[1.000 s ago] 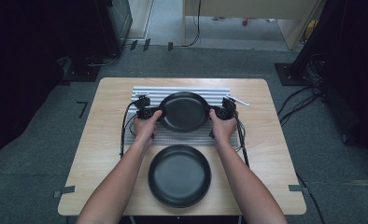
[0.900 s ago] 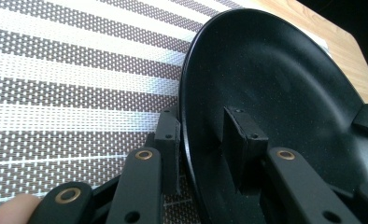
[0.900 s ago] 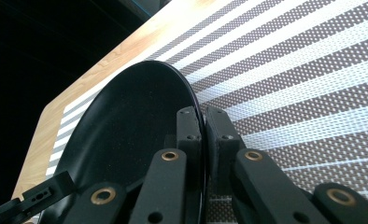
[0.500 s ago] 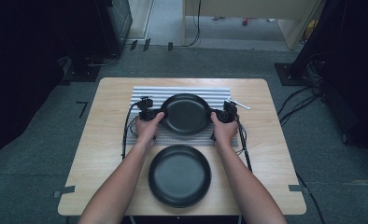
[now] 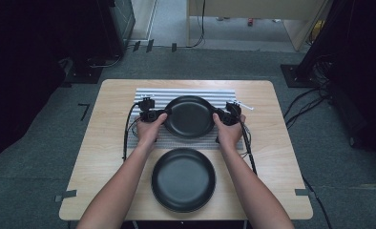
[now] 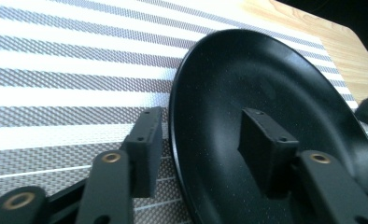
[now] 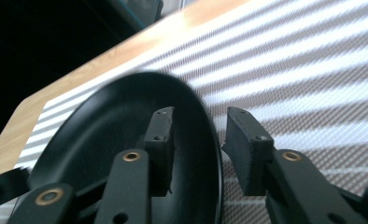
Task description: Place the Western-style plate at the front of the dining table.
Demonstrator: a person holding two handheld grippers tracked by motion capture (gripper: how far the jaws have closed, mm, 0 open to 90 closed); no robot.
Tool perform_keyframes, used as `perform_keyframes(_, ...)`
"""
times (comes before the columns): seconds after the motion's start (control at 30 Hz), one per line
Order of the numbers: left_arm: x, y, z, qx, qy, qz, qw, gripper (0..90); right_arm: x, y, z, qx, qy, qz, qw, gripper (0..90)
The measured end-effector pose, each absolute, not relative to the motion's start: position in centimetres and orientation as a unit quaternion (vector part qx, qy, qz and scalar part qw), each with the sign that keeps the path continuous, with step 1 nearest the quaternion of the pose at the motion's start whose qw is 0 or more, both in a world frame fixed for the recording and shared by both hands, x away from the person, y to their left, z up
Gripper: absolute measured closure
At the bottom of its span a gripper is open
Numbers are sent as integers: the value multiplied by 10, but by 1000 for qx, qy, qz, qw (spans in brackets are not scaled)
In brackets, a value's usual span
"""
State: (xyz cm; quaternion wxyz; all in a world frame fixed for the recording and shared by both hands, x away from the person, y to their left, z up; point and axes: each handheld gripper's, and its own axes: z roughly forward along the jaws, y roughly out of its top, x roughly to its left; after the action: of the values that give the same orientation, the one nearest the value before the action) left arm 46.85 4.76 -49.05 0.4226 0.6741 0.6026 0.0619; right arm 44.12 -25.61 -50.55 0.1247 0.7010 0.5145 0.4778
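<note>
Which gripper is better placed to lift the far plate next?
Neither alone. The left gripper and right gripper each straddle opposite rims of the far plate on the striped mat, jaws open. Both should close together, I think.

Bare counter (image 5: 105, 157) runs down the frame's left and right edges, open for a hand-held gripper. The centre is taken: one black plate (image 5: 190, 116) on the striped mat (image 5: 186, 93) at upper middle, a second plate (image 5: 183, 179) just below, with both forearms flanking the narrow gap between them.
</note>
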Motion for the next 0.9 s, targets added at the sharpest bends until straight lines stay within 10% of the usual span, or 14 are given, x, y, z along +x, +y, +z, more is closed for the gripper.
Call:
perform_keyframes(0.4, 446, 63, -477, 698, 576, 81, 418, 183, 421, -269, -483, 665, 538, 487, 178, 492)
perform_keyframes(0.9, 411, 76, -464, 714, 541, 105, 432, 103, 385, -283, -475, 613, 598, 496, 147, 326)
